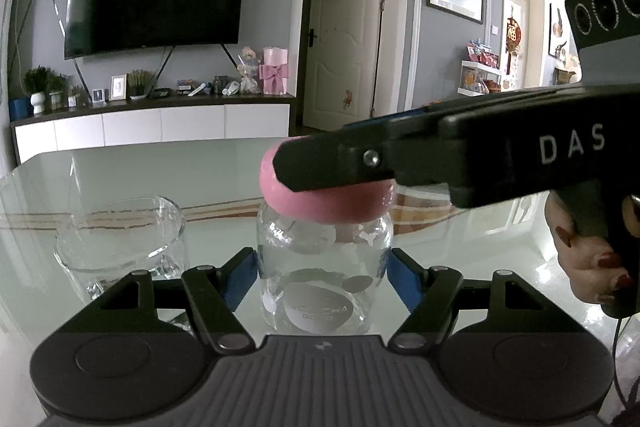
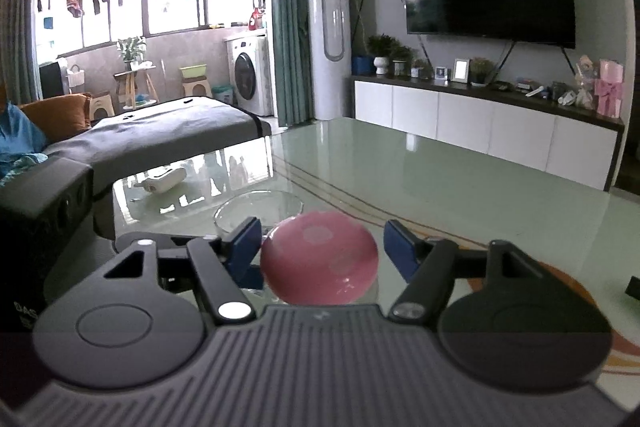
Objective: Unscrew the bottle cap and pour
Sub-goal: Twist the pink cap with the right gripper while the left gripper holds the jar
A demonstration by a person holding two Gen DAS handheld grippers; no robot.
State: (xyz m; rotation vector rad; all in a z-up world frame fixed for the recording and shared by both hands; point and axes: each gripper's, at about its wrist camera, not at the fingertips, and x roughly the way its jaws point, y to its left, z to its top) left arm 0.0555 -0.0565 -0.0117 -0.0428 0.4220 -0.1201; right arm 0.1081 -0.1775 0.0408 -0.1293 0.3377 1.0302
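A clear glass bottle point(image 1: 324, 279) with a pink cap point(image 1: 320, 201) stands on the glass table. My left gripper point(image 1: 322, 277) is shut on the bottle's body, blue pads against both sides. My right gripper point(image 2: 320, 249) comes in from the right at cap height; in the right wrist view the pink cap point(image 2: 320, 259) sits between its blue pads with small gaps on both sides, so it is open. In the left wrist view its near finger point(image 1: 332, 163) covers part of the cap. A clear glass cup point(image 1: 120, 247) stands left of the bottle.
The glass table point(image 2: 440, 179) stretches ahead. The cup also shows in the right wrist view point(image 2: 260, 211), beyond the cap. A white remote-like object point(image 2: 160, 181) lies at the table's far left. A sofa and a TV cabinet stand beyond the table.
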